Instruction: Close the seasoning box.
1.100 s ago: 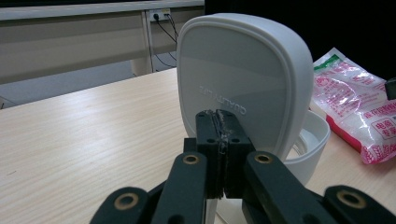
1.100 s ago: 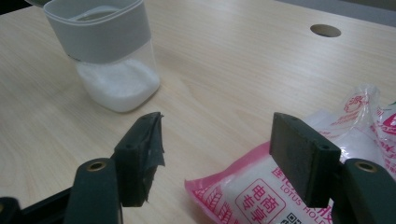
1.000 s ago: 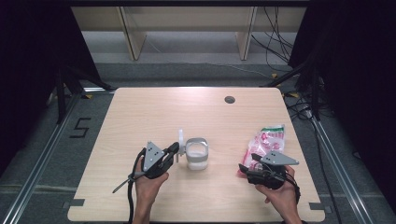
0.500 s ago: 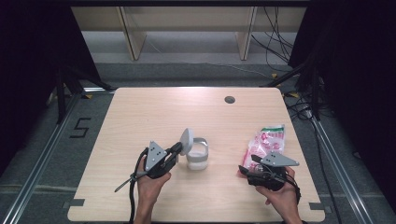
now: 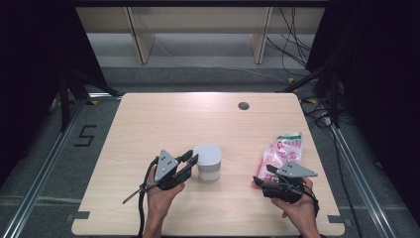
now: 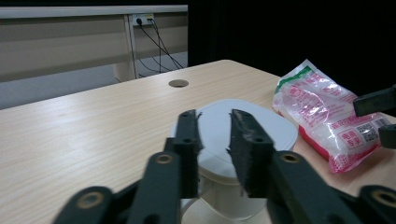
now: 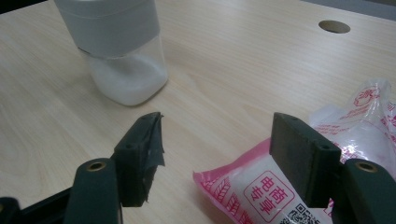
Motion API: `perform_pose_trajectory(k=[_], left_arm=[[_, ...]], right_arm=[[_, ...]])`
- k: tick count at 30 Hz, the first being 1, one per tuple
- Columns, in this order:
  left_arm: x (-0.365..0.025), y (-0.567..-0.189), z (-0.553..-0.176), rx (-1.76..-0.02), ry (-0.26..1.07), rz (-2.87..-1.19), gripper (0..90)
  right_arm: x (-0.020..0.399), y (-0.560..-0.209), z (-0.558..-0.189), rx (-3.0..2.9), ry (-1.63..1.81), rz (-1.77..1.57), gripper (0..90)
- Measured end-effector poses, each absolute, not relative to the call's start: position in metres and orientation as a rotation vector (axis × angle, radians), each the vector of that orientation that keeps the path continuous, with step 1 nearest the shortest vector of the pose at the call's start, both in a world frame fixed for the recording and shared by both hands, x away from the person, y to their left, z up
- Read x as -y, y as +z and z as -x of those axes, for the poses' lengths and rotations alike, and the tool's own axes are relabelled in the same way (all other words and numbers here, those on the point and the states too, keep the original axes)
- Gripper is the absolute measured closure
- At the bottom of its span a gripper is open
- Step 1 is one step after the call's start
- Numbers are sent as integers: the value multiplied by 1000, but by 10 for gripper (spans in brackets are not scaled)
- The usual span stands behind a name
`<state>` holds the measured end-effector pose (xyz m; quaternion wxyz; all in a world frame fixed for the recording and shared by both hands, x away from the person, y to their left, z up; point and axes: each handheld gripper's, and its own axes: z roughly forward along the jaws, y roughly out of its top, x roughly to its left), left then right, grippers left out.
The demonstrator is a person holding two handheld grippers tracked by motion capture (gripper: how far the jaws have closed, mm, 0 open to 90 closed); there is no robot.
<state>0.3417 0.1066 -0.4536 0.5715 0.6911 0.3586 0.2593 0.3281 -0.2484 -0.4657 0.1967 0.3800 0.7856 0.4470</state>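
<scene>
The white-lidded jar (image 5: pixel 209 161) stood near the middle of the desk (image 5: pixel 148 119), its lid (image 6: pixel 243 126) lying flat on top, and the left gripper (image 5: pixel 192 159) hovered just beside it with nothing between its jaws, which had just been opening. To finish the closing well, the left gripper would likely do best to draw straight back without nudging the lid, and to press the lid down only if it sat unevenly. The right gripper (image 5: pixel 259 181) rested by the pink-and-white bag (image 5: pixel 280 151) at the desk's right, jaws spread, the bag's end just beside them. A second earlier the lid stood on edge pinched in the left gripper above the open jar; half a second earlier it was tilting over the mouth; now it covered the jar.
</scene>
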Motion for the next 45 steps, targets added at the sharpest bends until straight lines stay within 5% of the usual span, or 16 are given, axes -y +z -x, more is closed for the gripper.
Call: perform_pose_trajectory(k=[10, 45], left_arm=[[-108, -453, -339, -861, 593, -1626, 370], [-118, -458, -324, -856, 592, -1684, 290]], right_arm=[[248, -467, -329, -2209, 1259, -1058, 356], [252, -470, -328, -2216, 1244, -1070, 357]])
